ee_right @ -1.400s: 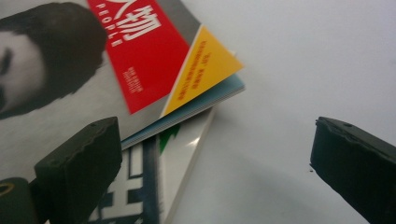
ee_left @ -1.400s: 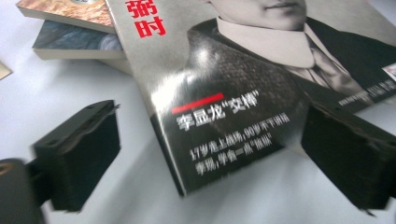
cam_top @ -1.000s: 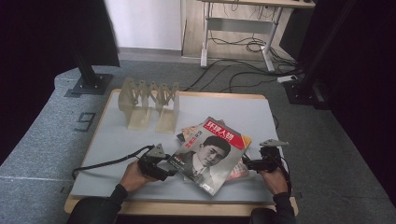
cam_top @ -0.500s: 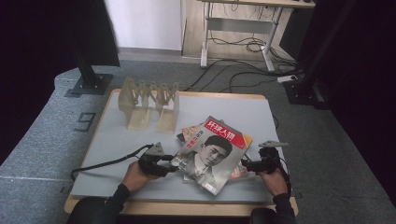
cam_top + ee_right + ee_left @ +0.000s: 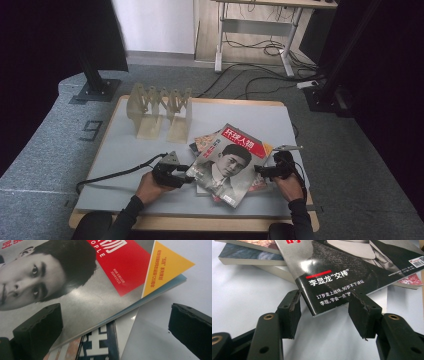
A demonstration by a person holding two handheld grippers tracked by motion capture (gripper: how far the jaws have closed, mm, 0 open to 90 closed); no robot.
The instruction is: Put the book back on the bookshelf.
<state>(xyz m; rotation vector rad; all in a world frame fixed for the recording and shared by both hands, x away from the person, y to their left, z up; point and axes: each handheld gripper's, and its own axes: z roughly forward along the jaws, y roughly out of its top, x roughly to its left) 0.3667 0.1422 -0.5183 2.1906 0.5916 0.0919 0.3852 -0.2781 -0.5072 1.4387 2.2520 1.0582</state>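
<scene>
Glossy magazine [image 5: 342,270] corner between left hand-held gripper [image 5: 324,308] jaws.

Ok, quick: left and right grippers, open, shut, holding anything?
Left gripper: open, jaws just closing around top magazine's corner, not pressing.
Right gripper: open, holding nothing.

Black tongs [image 5: 192,174] — dark sleeves [image 5: 127,216]

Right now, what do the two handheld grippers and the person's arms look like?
Both the left gripper and the right gripper are black, each with two blocky jaws whose pads are worn and ragged-edged. Brass-coloured screws sit in the left one's arms. Each carries a grey three-cornered plate, and a black cable trails from the left. The sleeves are dark.
</scene>
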